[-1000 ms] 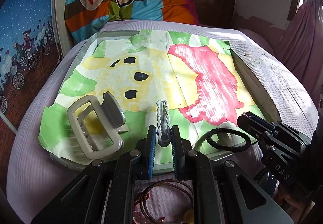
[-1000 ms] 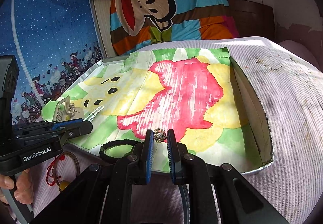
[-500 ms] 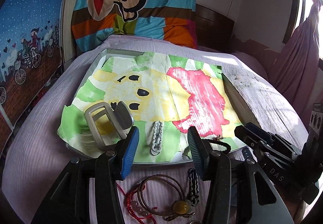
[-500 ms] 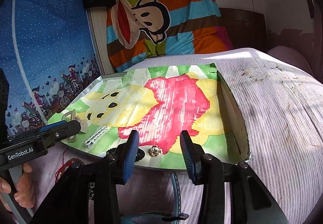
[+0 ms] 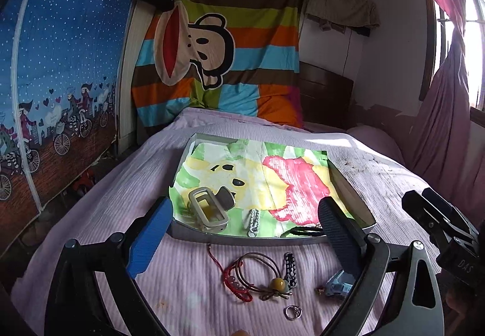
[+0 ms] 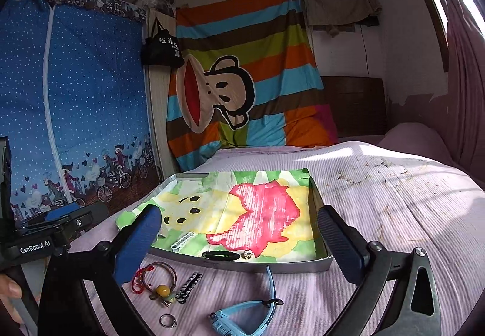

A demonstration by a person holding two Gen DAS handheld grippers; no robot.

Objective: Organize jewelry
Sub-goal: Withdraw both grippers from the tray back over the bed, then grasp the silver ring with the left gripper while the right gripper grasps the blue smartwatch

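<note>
From the left wrist view, your left hand-held gripper (image 5: 242,233) is spread wide and holds nothing, hanging above the bed (image 5: 182,275) just short of the tray (image 5: 242,237). The loose pieces lie between and below its fingers: a red cord bracelet (image 5: 235,281), a hair tie (image 5: 263,272) with a yellow bead, a dark clip (image 5: 289,271), and a ring (image 5: 293,312) nearest you. The clip's long axis runs away from you, in line with the fingers, so a straight drop would take it across its narrow width. Inside the tray sit a claw clip (image 5: 209,210), a white clip (image 5: 254,222) and a black band (image 5: 303,231). The right hand-held gripper (image 5: 436,221) shows at the far right edge; you cannot tell its jaw gap from here. From the right wrist view, your right hand-held gripper (image 6: 239,242) is also wide open and empty. A blue watch (image 6: 245,317) lies almost straight below it on the bed, its strap running toward the tray, while the hair tie (image 6: 160,281), dark clip (image 6: 189,283) and ring (image 6: 168,321) lie down to its left, nearer your left arm. So the watch looks like the right arm's pick and the cluster the left's. A small charm (image 6: 248,254) rests in the tray by the black band (image 6: 221,255).
</note>
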